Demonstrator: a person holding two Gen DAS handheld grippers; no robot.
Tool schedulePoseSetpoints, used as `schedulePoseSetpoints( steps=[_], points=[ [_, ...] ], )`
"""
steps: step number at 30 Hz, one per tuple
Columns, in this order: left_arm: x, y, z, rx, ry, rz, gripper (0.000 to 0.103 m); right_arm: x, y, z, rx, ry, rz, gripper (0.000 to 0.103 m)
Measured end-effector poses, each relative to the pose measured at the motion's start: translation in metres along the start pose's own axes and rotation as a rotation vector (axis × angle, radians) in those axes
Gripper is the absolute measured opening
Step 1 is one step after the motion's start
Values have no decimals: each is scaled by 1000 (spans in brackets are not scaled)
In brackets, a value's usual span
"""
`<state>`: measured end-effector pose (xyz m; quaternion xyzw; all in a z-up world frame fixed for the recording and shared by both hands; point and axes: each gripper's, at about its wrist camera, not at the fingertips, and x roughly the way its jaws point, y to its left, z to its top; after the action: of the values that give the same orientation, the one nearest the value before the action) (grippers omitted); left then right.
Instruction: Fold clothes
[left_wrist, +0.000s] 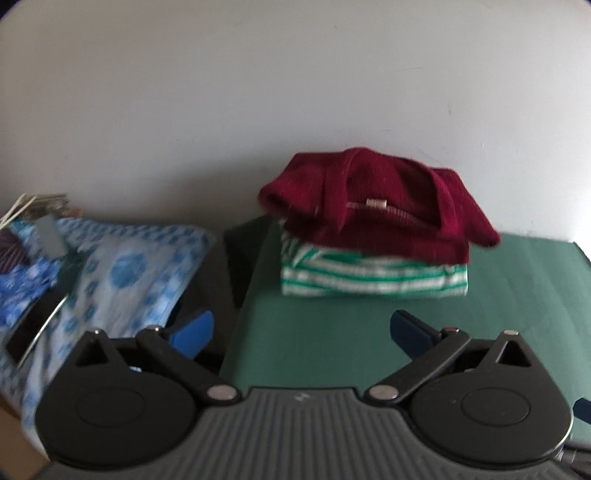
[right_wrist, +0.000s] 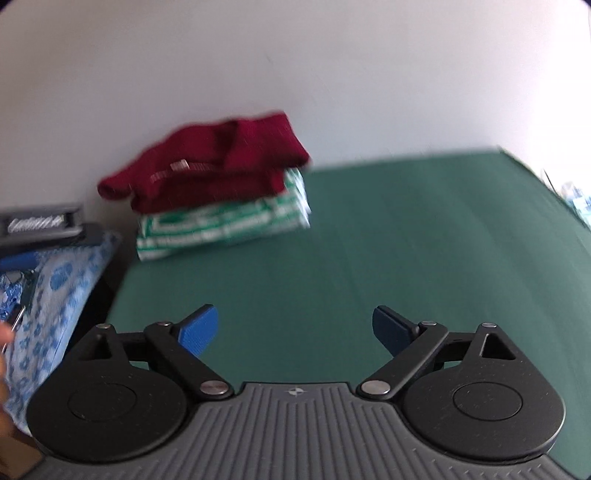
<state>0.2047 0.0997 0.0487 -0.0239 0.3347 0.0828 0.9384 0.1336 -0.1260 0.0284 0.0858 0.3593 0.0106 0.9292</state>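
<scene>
The left hand-held gripper (left_wrist: 299, 328) hung with its blue fingers (left_wrist: 194, 330) spread wide and nothing between them, low over the near part of the green bench (left_wrist: 332, 332). The right hand-held gripper (right_wrist: 295, 328) was likewise agape and empty over the same bench. Ahead of both, at the far side of the bench against the pale wall (left_wrist: 258, 92), stood a stack of two folded garments: a dark red sweater (left_wrist: 376, 210) lying on top of a green-and-white striped shirt (left_wrist: 369, 280). The stack's long side ran across the view, roughly parallel to the wall. From the left gripper it lay ahead and slightly right; from the right gripper, ahead and off to the left, seemingly farther away, so the left one looked the nearer. Beside the bench on the left lay a blue-patterned cloth (left_wrist: 122, 273), unfolded and rumpled. The pictures fitted either a pause with that cloth yet to be taken or a finished stack; they did not settle which.
</scene>
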Motion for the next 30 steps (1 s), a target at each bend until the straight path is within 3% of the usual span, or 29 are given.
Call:
schedulePoseSetpoints(
  steps=[5, 18, 25, 30],
  points=[
    [-51, 0, -31, 43, 9, 51, 102, -11, -3, -9, 21, 90, -13, 93],
    [-150, -42, -80, 43, -20, 180, 102, -66, -17, -21, -83, 42, 121, 93],
    [-185, -68, -99, 19, 0, 249, 102, -92, -42, -33, -145, 17, 143, 93],
    [-197, -75, -106, 15, 17, 243, 102, -106, -42, -47, -217, -6, 133, 93]
  ],
)
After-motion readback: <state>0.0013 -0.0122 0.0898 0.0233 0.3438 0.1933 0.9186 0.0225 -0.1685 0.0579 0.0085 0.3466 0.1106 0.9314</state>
